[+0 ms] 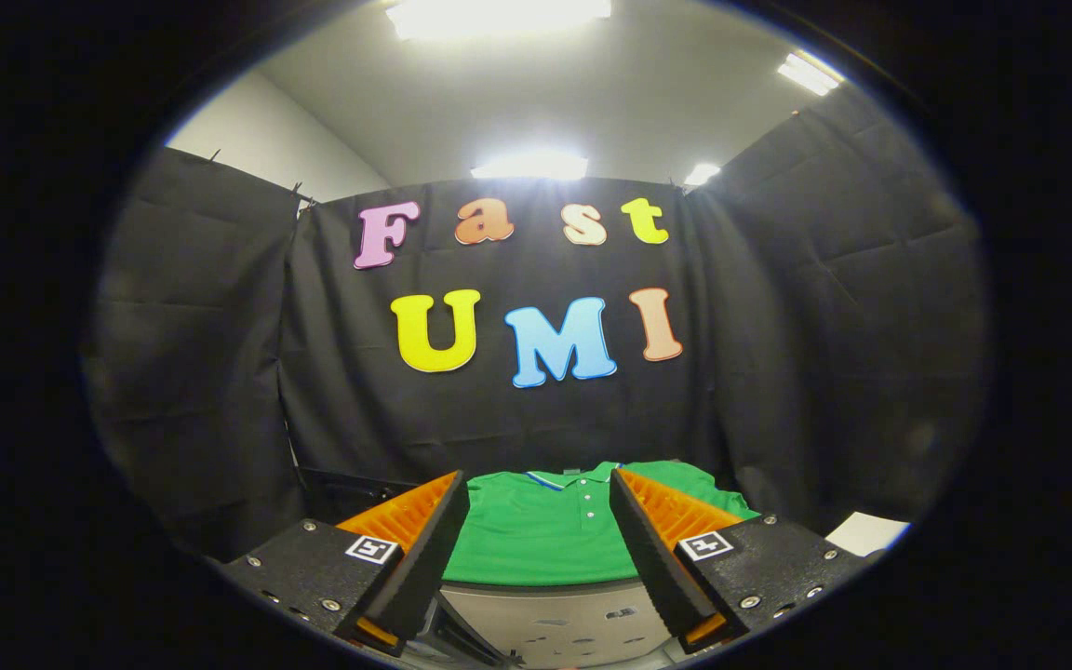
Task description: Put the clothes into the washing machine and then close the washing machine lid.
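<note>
Fingers (448, 530) spread wide on gripper (539, 484), aimed at green shirt (536, 540) lying flat beyond, apparently lined up for grabbing.

Hand-held gripper (539, 484): one, its two fingers spread wide apart, gripping nothing.
Fingers (429, 549): two, one on each side of the shirt as seen from the camera.
Square markers (373, 548): two, one on each finger mount.
Green polo shirt (536, 535): one, lying flat just ahead of the fingers, between them.
Shirt buttons (585, 499): two or three small pale ones below the collar; too small to count surely.
Washing machine (559, 619): one pale body below the shirt.
Ceiling lights (529, 166): four bright panels overhead.
</note>
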The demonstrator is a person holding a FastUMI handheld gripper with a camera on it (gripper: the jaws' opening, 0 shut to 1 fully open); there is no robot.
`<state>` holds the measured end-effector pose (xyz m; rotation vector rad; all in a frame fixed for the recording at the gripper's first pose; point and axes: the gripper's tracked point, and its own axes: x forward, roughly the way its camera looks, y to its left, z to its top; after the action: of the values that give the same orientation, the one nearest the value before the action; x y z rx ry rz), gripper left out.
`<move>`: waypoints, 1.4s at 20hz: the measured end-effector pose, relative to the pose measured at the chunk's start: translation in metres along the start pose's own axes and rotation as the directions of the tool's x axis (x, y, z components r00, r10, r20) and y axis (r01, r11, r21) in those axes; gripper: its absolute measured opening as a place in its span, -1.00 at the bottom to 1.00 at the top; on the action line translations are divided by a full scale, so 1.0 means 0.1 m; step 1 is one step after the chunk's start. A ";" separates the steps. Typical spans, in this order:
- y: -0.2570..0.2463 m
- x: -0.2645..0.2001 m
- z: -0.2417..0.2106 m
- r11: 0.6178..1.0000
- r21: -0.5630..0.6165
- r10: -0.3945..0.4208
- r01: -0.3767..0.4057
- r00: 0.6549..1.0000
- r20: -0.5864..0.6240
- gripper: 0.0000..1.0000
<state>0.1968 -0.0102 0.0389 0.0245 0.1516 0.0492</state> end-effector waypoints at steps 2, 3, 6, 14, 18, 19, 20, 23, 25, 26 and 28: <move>-0.02 0.19 -0.05 1.000 -0.019 0.009 -0.010 0.999 -0.032 0.88; -0.02 0.28 -0.08 1.000 -0.027 0.014 -0.016 0.999 -0.049 0.88; -0.05 0.54 -0.20 0.999 -0.045 0.022 -0.027 0.994 -0.106 0.88; -0.36 1.23 -0.48 0.998 -0.056 -0.004 -0.010 0.972 -0.237 0.88; -0.46 1.58 -0.73 1.000 -0.017 0.013 -0.019 0.947 -0.322 0.88; -0.49 1.65 -0.79 1.000 -0.021 0.011 -0.020 0.940 -0.340 0.88; -0.52 1.72 -0.86 0.999 -0.026 0.010 -0.020 0.935 -0.354 0.88; -0.57 1.92 -1.09 1.000 -0.013 0.002 -0.009 0.907 -0.422 0.88; -0.60 2.00 -1.19 1.000 -0.014 -0.004 -0.003 0.888 -0.460 0.89; -0.62 2.03 -1.22 1.000 -0.024 -0.010 -0.001 0.882 -0.472 0.89; -0.66 2.11 -1.27 0.999 -0.038 -0.013 -0.007 0.871 -0.491 0.89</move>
<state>0.3888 -0.0629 -0.1199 -0.0283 0.6638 0.0549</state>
